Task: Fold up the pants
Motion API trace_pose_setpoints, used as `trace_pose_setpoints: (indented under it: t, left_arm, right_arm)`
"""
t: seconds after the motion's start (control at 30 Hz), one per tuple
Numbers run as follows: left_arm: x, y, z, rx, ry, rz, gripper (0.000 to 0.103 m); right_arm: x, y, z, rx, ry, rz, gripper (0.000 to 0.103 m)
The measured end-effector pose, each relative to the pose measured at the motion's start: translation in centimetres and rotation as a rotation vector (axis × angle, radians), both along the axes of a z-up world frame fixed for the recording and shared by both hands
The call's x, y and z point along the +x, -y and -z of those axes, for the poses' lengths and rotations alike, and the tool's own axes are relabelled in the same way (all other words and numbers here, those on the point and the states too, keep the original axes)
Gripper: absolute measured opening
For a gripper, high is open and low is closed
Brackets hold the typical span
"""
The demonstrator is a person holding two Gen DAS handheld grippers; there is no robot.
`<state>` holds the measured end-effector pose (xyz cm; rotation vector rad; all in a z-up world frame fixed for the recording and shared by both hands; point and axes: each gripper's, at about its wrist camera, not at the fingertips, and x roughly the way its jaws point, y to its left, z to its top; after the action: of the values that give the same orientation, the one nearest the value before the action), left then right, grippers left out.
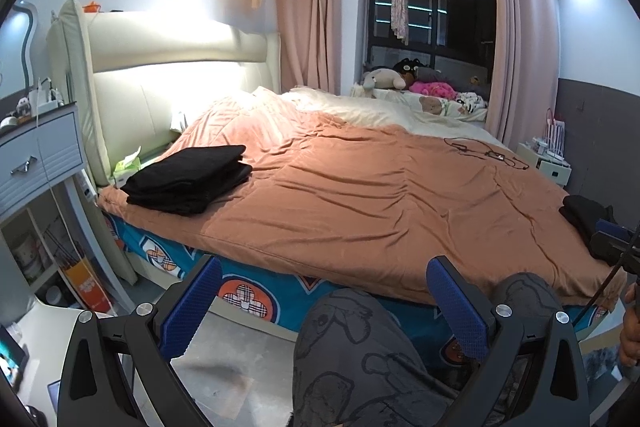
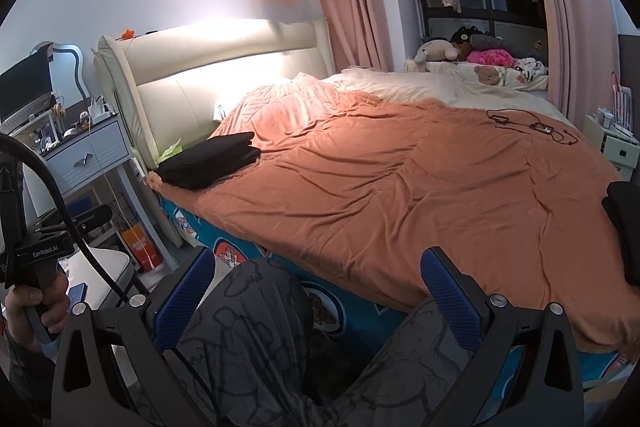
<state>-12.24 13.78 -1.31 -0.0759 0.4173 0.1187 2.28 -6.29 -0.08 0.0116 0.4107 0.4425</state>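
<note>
While both grippers hang off the bed's near edge with jaws spread wide and empty, the left gripper and right gripper frame the person's knees. Folded black pants lie stacked at the orange duvet's near-left corner by the headboard.

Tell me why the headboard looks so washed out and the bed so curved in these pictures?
In both wrist views, a light overexposes the headboard to white glare; the fisheye lens bows the bed's orange blanket and rounds the corners black. The window is dark, and nothing looks motion-blurred.
</note>
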Motion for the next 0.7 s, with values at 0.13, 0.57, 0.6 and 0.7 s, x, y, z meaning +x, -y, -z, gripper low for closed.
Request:
trace_pose_setpoints:
  t: [0.13, 0.57, 0.6, 0.7]
  left_arm:
    - [-0.16, -0.03, -0.09, -0.005, 0.005, -0.002, 0.103]
    - [-0.14, -0.36, -0.01, -0.013, -0.003, -0.003, 0.103]
    - [-0.17, -0.36, -0.02, -0.012, -0.003, -0.002, 0.103]
    - [-0.23, -0.38, -0.05, -0.012, -0.002, 0.001, 0.103]
  right_arm:
    - [0.15, 0.0, -0.09, -0.001, 0.001, -0.003, 0.103]
    - [0.0, -0.08, 0.1, 0.001, -0.002, -0.004, 0.103]
    - [0.0, -0.02, 0.06, 0.003, -0.002, -0.004, 0.103]
    - [-0.04, 0.04, 0.03, 0.008, -0.003, -0.001, 0.103]
